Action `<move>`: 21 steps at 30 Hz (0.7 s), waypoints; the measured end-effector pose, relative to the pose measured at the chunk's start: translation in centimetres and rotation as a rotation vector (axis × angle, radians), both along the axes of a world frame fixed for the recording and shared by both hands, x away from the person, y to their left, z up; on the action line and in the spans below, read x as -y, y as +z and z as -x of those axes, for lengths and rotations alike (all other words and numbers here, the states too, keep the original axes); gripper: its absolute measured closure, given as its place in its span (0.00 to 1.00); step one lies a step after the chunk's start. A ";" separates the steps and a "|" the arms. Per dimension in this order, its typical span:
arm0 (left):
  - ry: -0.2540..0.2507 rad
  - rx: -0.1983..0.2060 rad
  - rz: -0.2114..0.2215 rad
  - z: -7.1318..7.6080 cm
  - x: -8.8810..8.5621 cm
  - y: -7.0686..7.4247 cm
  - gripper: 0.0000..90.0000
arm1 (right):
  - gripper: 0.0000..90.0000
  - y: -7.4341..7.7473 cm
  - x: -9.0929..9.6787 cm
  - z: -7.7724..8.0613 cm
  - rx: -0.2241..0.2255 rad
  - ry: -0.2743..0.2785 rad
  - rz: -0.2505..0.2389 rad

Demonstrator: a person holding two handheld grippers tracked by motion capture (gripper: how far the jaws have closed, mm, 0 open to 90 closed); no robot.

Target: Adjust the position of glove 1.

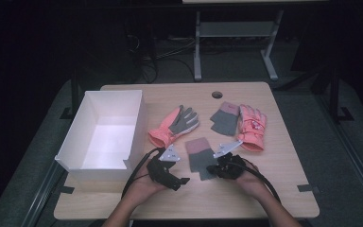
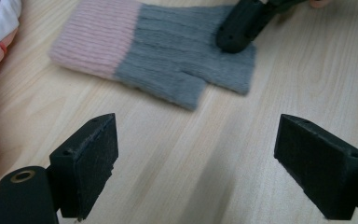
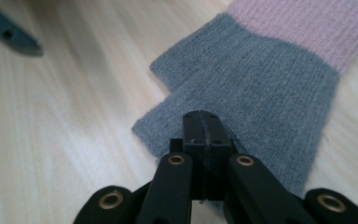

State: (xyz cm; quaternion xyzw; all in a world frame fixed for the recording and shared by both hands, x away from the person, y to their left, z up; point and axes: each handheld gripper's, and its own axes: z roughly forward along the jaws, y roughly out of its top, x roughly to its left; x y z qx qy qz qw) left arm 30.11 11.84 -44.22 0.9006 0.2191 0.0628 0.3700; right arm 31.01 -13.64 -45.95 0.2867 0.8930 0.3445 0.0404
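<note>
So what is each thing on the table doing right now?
Left tool: open, holding nothing.
Right tool: shut, tip on the near grey glove.
Near grey glove: flat on the table.
Far grey glove: flat, untouched.
Two pink gloves: flat, untouched.
White box: open, empty.

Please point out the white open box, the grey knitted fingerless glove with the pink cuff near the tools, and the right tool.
white open cardboard box (image 1: 71, 142), high view, left wall
grey knitted fingerless glove with pink cuff (image 3: 265, 88), right gripper view, grey palm
right tool (image 3: 205, 128), right gripper view, closed jaw tips
</note>
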 end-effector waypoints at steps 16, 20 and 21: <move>-0.037 0.034 0.058 -3.2 2.1 1.9 0.91 | 1.00 0.2 1.5 2.0 -0.017 0.042 0.019; -0.055 0.017 0.021 -5.5 3.4 1.2 1.00 | 1.00 0.2 1.5 2.1 -0.028 0.036 0.011; -0.054 0.019 0.018 -6.1 3.7 1.0 1.00 | 1.00 0.2 1.5 2.1 -0.025 0.039 0.014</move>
